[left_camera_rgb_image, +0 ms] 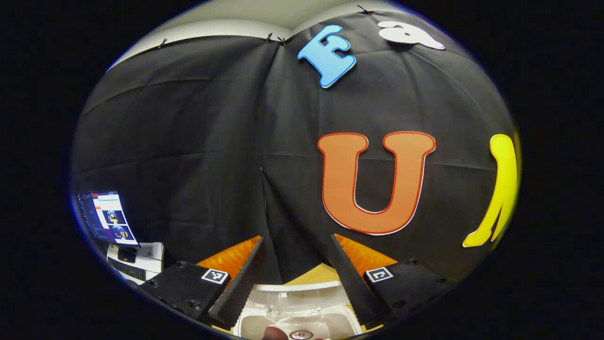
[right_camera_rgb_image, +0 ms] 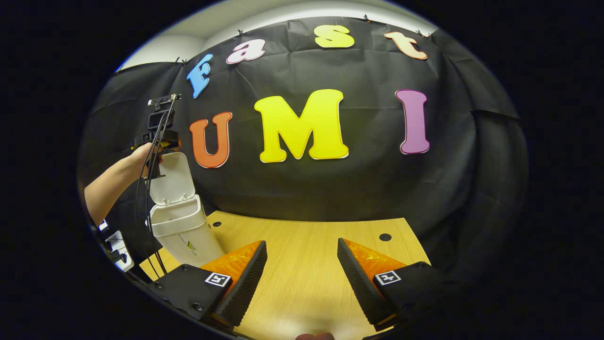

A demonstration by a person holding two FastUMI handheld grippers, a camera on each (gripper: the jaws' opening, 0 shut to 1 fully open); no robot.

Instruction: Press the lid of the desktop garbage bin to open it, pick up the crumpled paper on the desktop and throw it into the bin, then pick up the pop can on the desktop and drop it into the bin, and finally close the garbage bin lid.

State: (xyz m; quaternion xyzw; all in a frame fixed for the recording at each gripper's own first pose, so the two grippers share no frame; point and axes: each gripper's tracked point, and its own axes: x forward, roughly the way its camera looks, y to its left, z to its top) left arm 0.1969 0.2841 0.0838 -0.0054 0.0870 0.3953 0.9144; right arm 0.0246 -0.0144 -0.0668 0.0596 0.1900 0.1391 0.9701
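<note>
Left gripper view: left gripper above open bin, jaws wide; right gripper likewise.

Your booth's dim, light spilling from above the cloth wall; beyond your right hand-held gripper the counter glows evenly, sharp centrally, lines bowing hard toward the edges.
</note>
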